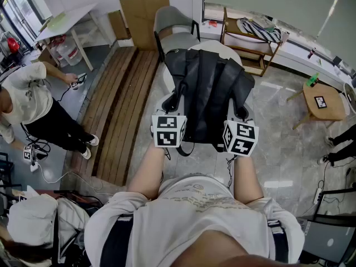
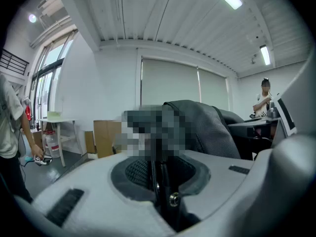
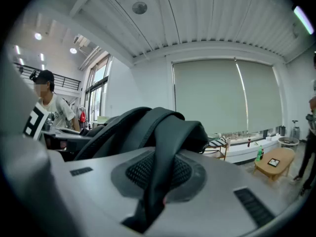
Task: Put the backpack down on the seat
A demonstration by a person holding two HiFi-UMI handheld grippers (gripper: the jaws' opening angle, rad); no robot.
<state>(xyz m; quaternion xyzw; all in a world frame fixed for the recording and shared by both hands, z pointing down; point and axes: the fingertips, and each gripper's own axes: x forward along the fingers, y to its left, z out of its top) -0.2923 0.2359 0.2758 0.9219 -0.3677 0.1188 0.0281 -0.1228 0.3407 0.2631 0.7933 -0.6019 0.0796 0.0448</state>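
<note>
Backpack (image 1: pixel 208 90) is held over the seat (image 1: pixel 219 47), its straps (image 3: pixel 163 167) clenched in the left claw (image 1: pixel 177 95) and right claw (image 1: pixel 242 113); lowering, then release, is likely needed.

The backpack (image 1: pixel 206 88) covers the seat (image 1: pixel 231 52). A chair (image 1: pixel 173 24) stands close behind the seat, and a shelf (image 1: pixel 250 52) stands beyond it to the right. Bare floor (image 1: pixel 275 121) gives passage rightward as far as the table (image 1: pixel 324 102).
</note>
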